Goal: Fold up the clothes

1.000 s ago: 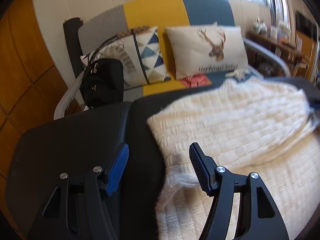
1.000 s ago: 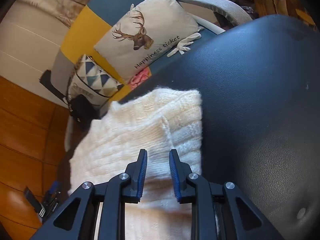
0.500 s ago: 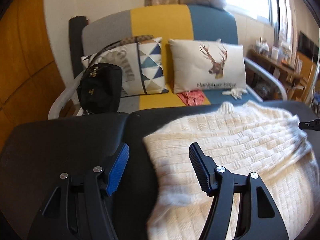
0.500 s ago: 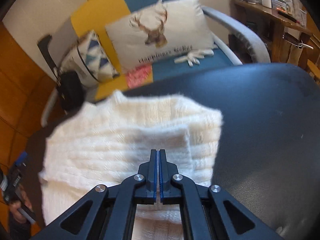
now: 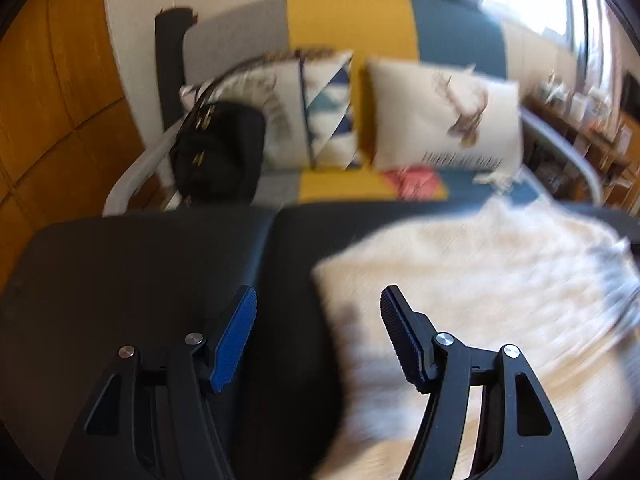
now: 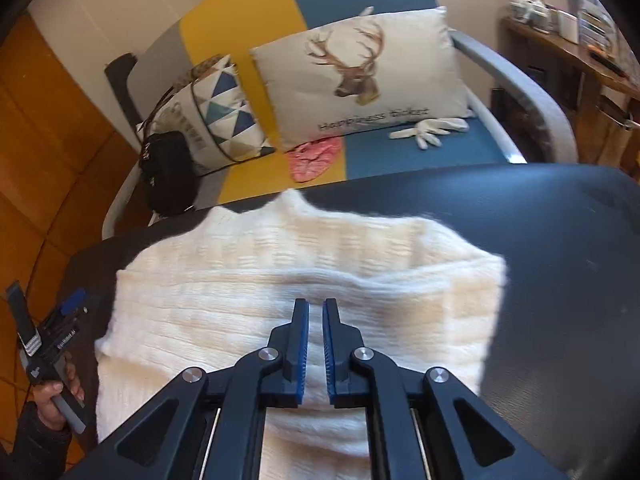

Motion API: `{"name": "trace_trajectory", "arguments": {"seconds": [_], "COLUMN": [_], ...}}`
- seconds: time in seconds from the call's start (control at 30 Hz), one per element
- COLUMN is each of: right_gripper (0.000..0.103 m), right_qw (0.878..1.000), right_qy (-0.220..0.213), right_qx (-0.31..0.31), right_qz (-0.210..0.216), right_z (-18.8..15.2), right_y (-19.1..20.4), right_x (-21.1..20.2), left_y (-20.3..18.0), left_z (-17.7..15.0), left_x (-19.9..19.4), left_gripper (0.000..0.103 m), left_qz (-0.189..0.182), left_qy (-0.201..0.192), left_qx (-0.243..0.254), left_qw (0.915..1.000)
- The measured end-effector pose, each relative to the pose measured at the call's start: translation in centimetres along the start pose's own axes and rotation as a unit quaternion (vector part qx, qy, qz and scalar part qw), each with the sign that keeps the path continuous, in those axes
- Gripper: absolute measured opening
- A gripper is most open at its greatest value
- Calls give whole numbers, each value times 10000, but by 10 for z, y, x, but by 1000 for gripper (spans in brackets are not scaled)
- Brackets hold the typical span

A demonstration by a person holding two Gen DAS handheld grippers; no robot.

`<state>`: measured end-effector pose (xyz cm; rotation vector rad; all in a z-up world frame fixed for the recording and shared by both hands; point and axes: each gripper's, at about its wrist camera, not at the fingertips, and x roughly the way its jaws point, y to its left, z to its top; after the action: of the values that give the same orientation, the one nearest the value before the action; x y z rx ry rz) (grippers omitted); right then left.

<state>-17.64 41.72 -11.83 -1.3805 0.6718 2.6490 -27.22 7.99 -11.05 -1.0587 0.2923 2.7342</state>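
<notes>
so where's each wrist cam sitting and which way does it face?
Left wrist: on the left gripper, looking down across the table at the sweater's left edge, with the sofa behind. Only its open fingers show.
Right wrist: on the right gripper, over the sweater, facing the sofa. Its near-shut fingers show, plus the left hand at far left.
Shared: sweater, table, sofa, deer pillow.
</notes>
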Motion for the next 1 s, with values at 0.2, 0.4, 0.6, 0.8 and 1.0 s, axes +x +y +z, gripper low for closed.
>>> {"name": "trace_trajectory", "arguments": {"seconds": [0.2,0.4,0.6,0.8,1.0], "right_gripper": [1,8,9,8,12], "right_qw": [9992,9995,9995,9988,9997], "right_qy": [232,36,60,472,212], "right_qx": [190,314,-27,78,-103], "right_qz": [-278,-28,314,102,114], "right_z": [0,8,29,30,57], "right_y": [-9,-11,17,8,23], "right_x": [42,24,36,71,65], "left_y": [-24,-7,-24,-20,-29], "left_z": [-3,3,22,14,42], "left_x": [67,51,41,76,51], "left_gripper": [69,71,71,71,71], "left_qz": [444,114,63,82,-390], "left_qy": [713,323,-27,587,86], "left_qx": [491,-4,342,266,127], "left_qw": [9953,9994,9994,9979,9991]}}
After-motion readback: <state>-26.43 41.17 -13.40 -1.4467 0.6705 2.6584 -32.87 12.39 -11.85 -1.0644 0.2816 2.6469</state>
